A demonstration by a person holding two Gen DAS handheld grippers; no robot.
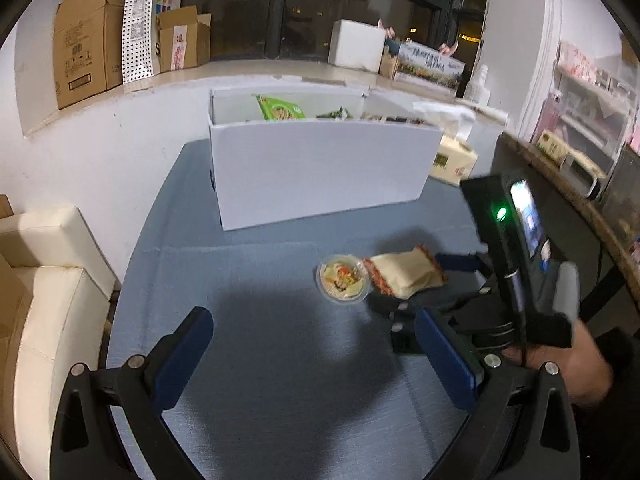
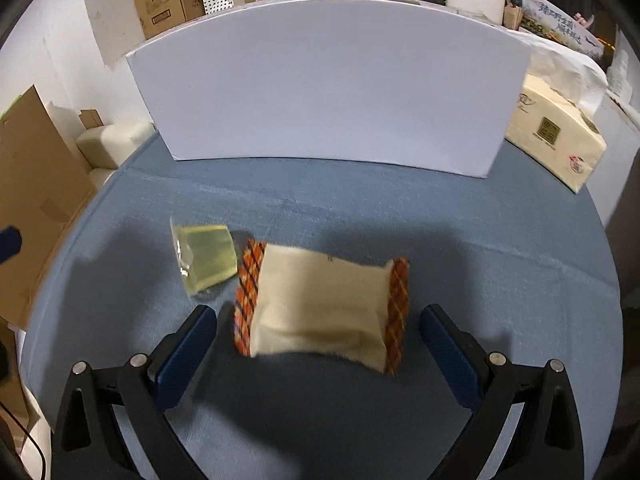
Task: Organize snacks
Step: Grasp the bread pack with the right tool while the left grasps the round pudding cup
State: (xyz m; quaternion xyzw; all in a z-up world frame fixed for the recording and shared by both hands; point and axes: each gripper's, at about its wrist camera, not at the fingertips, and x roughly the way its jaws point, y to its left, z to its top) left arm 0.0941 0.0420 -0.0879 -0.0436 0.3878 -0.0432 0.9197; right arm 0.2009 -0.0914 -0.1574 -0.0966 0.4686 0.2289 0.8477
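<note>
A cream snack packet with orange plaid ends lies on the blue tablecloth between the open fingers of my right gripper, untouched by the pads; it also shows in the left wrist view. A clear jelly cup lies on its side just left of it, seen lid-up in the left wrist view. The white box at the back holds green snack bags. My left gripper is open and empty, nearer the front, with the right gripper ahead to its right.
A tissue box stands right of the white box. Cardboard boxes and a dotted bag sit on the window ledge. A cream sofa stands left of the table. Shelves line the right wall.
</note>
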